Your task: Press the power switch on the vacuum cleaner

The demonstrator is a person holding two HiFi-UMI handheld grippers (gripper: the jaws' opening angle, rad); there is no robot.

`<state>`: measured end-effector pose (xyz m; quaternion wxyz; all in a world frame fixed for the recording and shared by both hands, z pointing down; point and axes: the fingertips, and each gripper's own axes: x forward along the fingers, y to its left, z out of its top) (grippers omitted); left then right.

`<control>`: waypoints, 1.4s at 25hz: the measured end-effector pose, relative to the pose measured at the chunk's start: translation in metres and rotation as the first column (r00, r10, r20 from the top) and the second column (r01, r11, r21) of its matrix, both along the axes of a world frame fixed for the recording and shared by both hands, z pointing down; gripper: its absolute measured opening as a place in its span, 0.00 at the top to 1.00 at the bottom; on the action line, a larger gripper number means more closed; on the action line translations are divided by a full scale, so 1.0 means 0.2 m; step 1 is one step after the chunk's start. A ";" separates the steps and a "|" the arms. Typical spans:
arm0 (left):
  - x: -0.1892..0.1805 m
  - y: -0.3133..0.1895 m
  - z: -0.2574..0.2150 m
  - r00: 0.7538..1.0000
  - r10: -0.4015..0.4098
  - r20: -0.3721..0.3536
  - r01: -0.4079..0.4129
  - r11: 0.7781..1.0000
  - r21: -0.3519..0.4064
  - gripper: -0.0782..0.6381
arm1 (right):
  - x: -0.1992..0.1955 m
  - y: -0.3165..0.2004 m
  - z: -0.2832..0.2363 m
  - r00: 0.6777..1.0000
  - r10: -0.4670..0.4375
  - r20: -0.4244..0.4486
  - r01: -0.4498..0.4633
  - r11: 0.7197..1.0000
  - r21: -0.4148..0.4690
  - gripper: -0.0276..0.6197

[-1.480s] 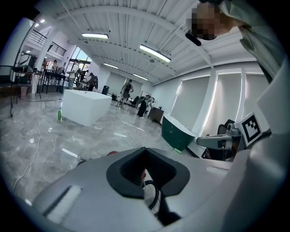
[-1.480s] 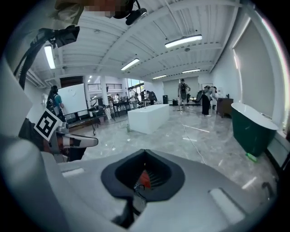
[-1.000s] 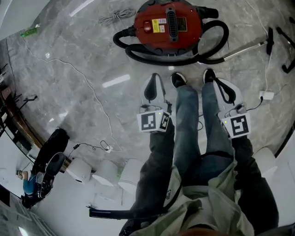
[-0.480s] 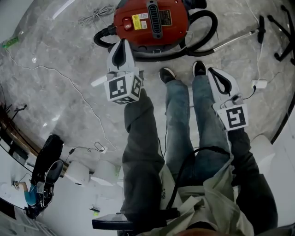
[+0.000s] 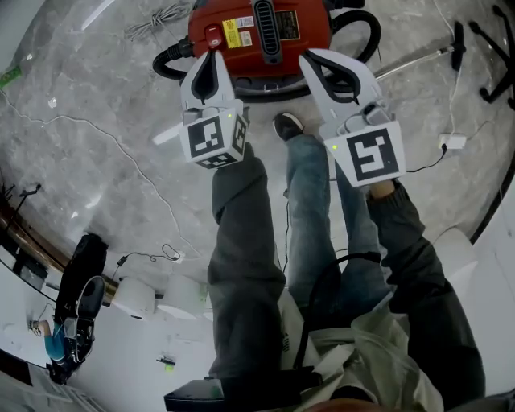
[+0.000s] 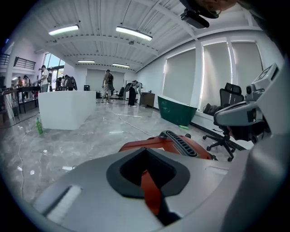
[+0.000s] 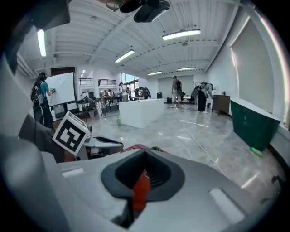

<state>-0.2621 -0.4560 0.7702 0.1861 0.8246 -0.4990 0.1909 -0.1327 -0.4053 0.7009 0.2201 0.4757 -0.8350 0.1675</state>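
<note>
The red vacuum cleaner stands on the grey marble floor at the top of the head view, with a round red switch on its left top. My left gripper hovers with its tip just below that switch, jaws together and holding nothing. To its right, my right gripper is shut and empty over the vacuum's near right edge. The left gripper view shows the left gripper over the vacuum's red top. A sliver of red body shows past the right gripper in the right gripper view.
A black hose loops round the vacuum and a metal wand runs right. A coiled cord lies at its left. A white cable crosses the floor. My shoe is near the vacuum. An office chair stands behind.
Both grippers have come up and forward toward the vacuum: the left one first, the right one in the last half second. The vacuum sits higher in the head view.
</note>
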 end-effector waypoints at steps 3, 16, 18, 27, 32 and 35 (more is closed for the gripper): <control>0.00 -0.03 0.03 1.000 0.014 0.007 -0.014 1.000 -0.006 0.88 | -0.02 0.01 0.03 1.000 -0.020 -0.007 0.020 1.000 -0.015 0.95; -0.02 -0.09 0.20 0.999 -0.042 -0.021 0.039 0.992 -0.117 0.89 | -0.04 0.02 0.11 0.997 -0.070 -0.015 0.070 0.996 -0.047 0.95; -0.02 -0.08 0.20 0.997 -0.056 -0.051 0.049 0.991 -0.125 0.88 | -0.07 0.00 0.09 0.997 -0.077 -0.009 0.077 0.996 -0.044 0.95; -0.01 -0.06 0.18 1.000 -0.007 -0.012 0.006 0.998 -0.067 0.88 | -0.04 -0.01 0.10 0.997 -0.072 -0.018 0.071 0.996 -0.050 0.95; 0.00 -0.09 0.15 0.999 0.045 0.023 -0.044 0.998 -0.034 0.88 | -0.03 0.00 0.11 0.997 -0.074 -0.026 0.073 0.996 -0.059 0.95; 0.01 -0.16 0.10 0.999 0.046 0.022 -0.046 0.999 -0.005 0.88 | -0.03 0.01 0.12 0.997 -0.076 -0.027 0.074 0.995 -0.063 0.95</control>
